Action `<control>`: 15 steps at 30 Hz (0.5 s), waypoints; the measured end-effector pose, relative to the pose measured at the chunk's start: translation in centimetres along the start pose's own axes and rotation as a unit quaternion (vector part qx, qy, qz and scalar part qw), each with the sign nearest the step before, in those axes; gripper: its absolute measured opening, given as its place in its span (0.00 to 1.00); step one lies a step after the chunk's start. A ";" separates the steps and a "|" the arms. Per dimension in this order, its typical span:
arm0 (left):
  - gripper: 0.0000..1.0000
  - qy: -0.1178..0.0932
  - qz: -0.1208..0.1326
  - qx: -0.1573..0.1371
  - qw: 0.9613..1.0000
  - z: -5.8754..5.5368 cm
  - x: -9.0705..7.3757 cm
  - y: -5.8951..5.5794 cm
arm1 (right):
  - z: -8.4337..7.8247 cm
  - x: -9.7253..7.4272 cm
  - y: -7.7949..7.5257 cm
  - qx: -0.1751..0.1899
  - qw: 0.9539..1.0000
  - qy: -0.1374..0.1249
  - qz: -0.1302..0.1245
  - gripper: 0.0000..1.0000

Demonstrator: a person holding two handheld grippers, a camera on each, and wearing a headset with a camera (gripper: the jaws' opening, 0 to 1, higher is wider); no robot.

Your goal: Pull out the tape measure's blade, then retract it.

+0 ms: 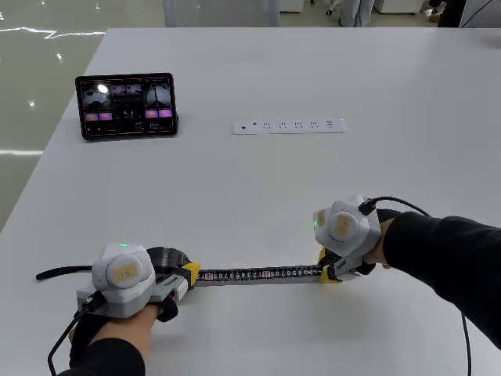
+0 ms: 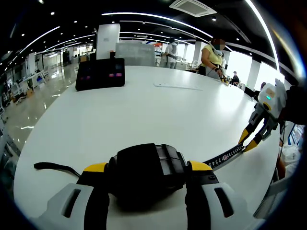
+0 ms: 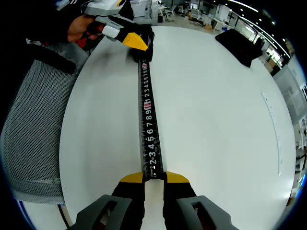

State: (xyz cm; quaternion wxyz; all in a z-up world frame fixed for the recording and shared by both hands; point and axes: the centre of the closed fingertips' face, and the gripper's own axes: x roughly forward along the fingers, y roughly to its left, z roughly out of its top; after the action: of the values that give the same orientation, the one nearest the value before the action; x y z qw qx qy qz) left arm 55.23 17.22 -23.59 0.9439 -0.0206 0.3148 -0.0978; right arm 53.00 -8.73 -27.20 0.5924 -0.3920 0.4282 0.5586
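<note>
Already the blade [image 1: 258, 274] lies drawn out flat along the desk [image 1: 258, 188]. It runs from the case [image 1: 167, 258], clamped in the left gripper [image 2: 147, 167], to its tip, pinched in the right gripper [image 3: 154, 178]. To retract cleanly, pin the case and walk the tip back in line, slowly, so nothing snaps or kinks.

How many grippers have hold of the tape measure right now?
2. The left gripper is clamped around the case, at near left in the head view. The right gripper pinches the end of the pulled-out blade, at near right.
</note>
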 end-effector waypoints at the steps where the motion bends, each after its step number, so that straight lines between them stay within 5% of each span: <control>1: 0.60 0.000 0.000 0.000 1.000 0.0 0.0 0.0 | 0.0 0.0 0.0 0.001 1.000 0.000 0.000 0.10; 15: 0.60 0.002 -0.001 0.000 1.000 0.0 0.0 0.0 | 0.6 0.2 0.0 0.009 1.000 -0.004 -0.001 0.10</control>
State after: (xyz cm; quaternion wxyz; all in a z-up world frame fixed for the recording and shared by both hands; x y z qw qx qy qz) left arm 55.19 17.23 -23.57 0.9433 -0.0204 0.3164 -0.0985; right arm 53.04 -8.05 -27.21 0.5977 -0.3851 0.4308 0.5558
